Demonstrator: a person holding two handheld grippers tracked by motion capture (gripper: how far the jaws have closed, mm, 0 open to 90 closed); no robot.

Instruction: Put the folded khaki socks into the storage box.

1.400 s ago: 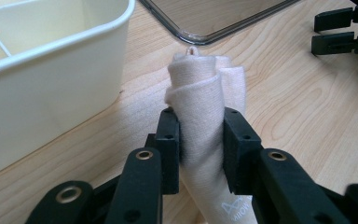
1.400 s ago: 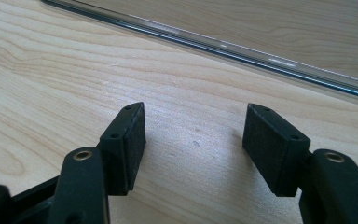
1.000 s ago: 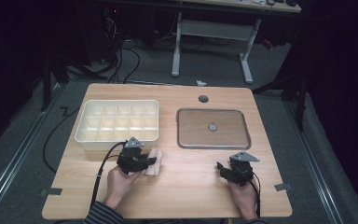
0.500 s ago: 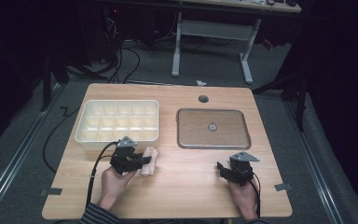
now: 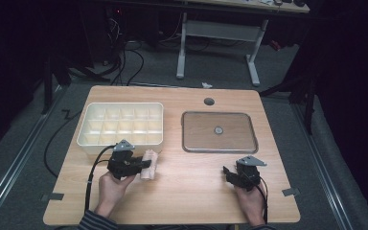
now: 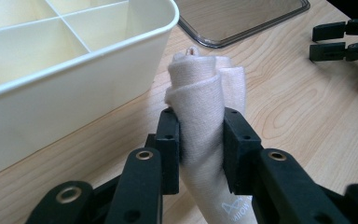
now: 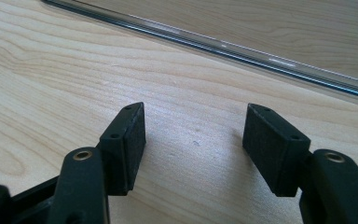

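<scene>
Tabletop (image 5: 182,201), lower frame | cream compartment box (image 5: 120,123) upper left, clear lid (image 5: 219,132) centre | left hand-held gripper (image 6: 200,140) clamps rolled beige cloth (image 6: 205,93) beside box wall | right hand-held gripper (image 7: 193,142) wide, empty, lower right | risk: loose roll may unravel or catch box rim when lifted

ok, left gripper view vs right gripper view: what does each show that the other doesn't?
Left gripper view alone: the left gripper shut on a rolled cloth, the cream divided box beside it, and the right gripper farther off. Right gripper view alone: the right gripper's pads close up, standing apart with nothing between them. Both: the wooden table and the edge of the clear tray.
</scene>
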